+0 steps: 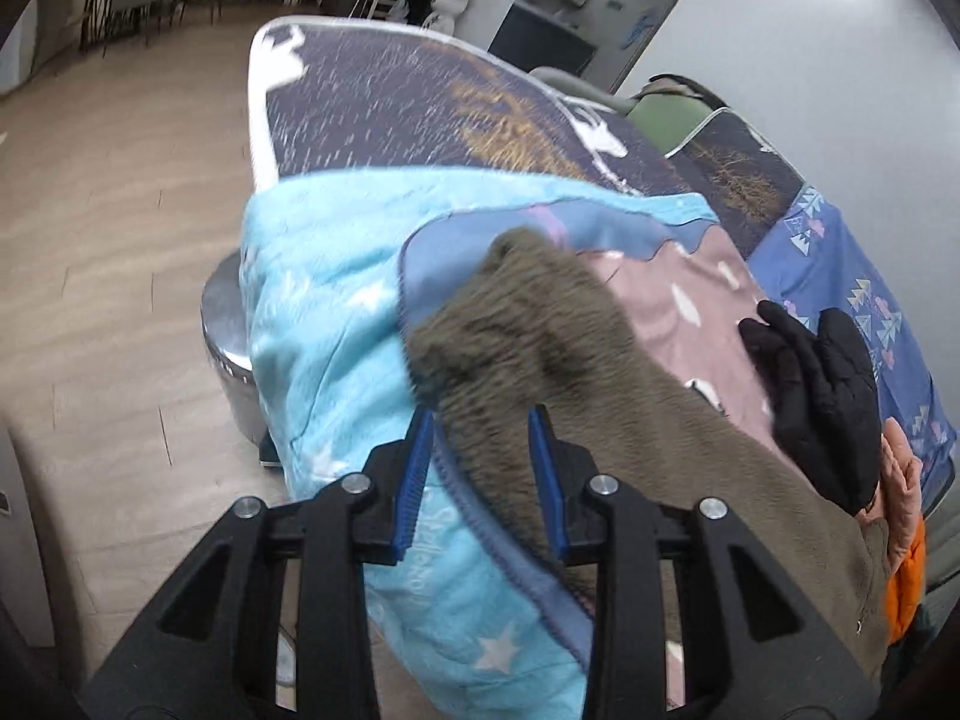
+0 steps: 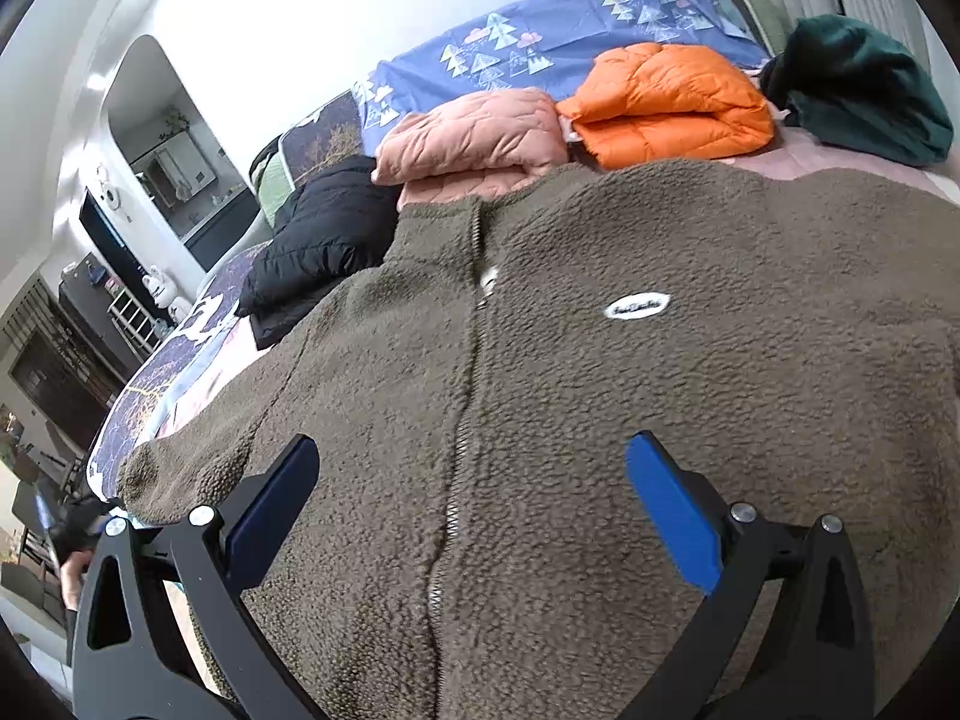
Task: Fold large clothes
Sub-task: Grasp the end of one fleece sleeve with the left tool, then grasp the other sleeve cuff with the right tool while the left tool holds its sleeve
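Note:
An olive-brown fleece jacket (image 2: 660,420) lies front up on the bed, its zipper (image 2: 474,360) closed and a white oval patch (image 2: 637,305) on the chest. My right gripper (image 2: 474,441) hovers open and wide over the jacket's lower front, holding nothing. In the left wrist view one sleeve (image 1: 510,312) stretches out over the pink and light blue blankets. The sleeve runs between the blue pads of my left gripper (image 1: 480,414), whose jaws stand partly apart. The picture is blurred there.
A folded black jacket (image 2: 324,240), a peach quilted jacket (image 2: 480,132), an orange puffer (image 2: 672,102) and a dark green garment (image 2: 864,90) lie along the bed's far side. The light blue blanket (image 1: 336,252) hangs over the bed edge above a wooden floor (image 1: 120,240).

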Tool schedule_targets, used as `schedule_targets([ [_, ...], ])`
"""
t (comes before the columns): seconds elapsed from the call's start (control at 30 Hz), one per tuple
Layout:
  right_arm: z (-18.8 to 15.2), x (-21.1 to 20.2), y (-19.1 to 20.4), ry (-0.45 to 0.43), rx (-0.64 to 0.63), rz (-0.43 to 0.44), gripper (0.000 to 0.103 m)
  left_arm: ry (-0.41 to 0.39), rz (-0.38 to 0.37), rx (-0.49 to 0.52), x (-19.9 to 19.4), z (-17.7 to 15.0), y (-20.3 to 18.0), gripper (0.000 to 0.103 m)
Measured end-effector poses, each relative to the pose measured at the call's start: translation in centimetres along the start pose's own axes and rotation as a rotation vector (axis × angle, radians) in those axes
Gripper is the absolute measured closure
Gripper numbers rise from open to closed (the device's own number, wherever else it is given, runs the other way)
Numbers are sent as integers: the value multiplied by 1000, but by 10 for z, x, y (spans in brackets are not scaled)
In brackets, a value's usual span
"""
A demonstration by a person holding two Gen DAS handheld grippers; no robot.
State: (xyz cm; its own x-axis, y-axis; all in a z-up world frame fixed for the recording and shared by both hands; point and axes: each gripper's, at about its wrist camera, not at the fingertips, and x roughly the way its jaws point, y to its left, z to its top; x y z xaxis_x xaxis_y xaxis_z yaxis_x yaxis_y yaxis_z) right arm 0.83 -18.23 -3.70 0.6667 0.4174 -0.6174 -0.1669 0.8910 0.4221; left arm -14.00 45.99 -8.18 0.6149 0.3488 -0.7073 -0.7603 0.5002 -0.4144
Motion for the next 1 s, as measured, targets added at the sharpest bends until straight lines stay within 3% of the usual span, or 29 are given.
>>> schedule_targets([
  [0.3,0,10,13,21,-18,-10,1,40,-28,-11,39,10,-8,65],
  [0.33,0,11,13,24,-17,-11,1,37,-25,-7,42,11,-11,67],
  [0.4,0,13,15,29,-20,-9,1,27,-34,-3,44,12,-14,86],
  [0.6,0,20,24,43,-30,19,1,-84,-77,66,15,16,-42,90],
  [0.7,3,25,33,64,-21,87,1,-141,-138,124,-9,17,-68,90],
  [0.9,24,35,72,149,9,377,1,-220,-264,255,-54,10,-131,90],
  [1.0,43,36,112,185,-40,504,1,-244,-317,308,-72,-2,-157,90],
])
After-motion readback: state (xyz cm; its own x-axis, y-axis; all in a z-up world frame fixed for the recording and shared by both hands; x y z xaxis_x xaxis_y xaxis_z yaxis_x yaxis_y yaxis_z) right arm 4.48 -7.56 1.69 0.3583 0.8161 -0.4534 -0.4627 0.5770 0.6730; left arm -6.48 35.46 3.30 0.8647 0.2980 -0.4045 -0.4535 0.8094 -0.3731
